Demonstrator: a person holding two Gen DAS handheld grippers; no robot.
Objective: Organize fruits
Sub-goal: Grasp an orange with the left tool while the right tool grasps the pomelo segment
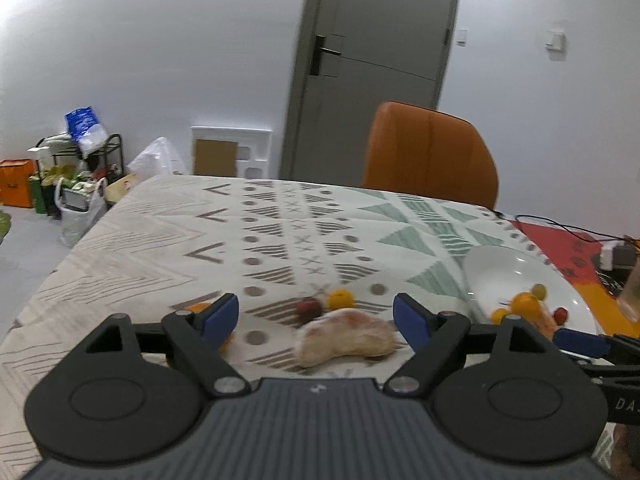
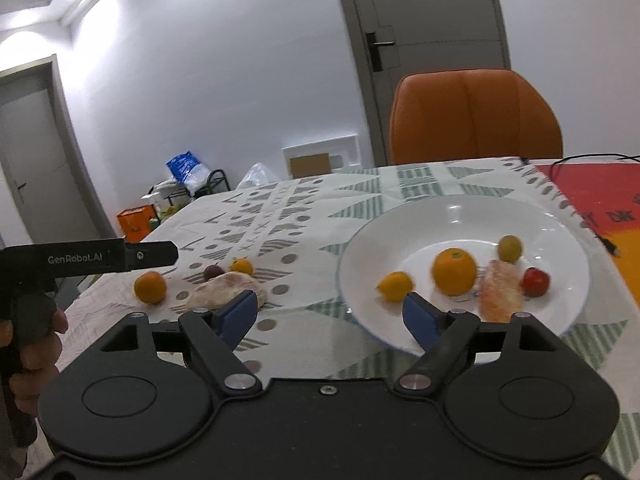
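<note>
My left gripper [image 1: 316, 320] is open just above the patterned tablecloth. A pale pomelo segment [image 1: 344, 338] lies between its fingers, untouched, with a dark red fruit [image 1: 308, 308] and a small orange fruit [image 1: 340, 299] just beyond. An orange [image 2: 150, 287] sits left of them. My right gripper [image 2: 330, 312] is open and empty at the near rim of the white plate [image 2: 440, 216]. The plate holds an orange [image 2: 454, 271], a yellow fruit [image 2: 395, 286], a green one [image 2: 510, 248], a red tomato [image 2: 536, 281] and a pomelo segment [image 2: 500, 292].
An orange chair [image 2: 476, 116] stands at the table's far edge. A red-and-orange mat [image 2: 600, 200] with a black cable [image 2: 608, 242] lies right of the plate. A hand [image 2: 40, 340] grips the left tool's handle. Bags and a rack [image 1: 76, 168] stand on the floor at the left.
</note>
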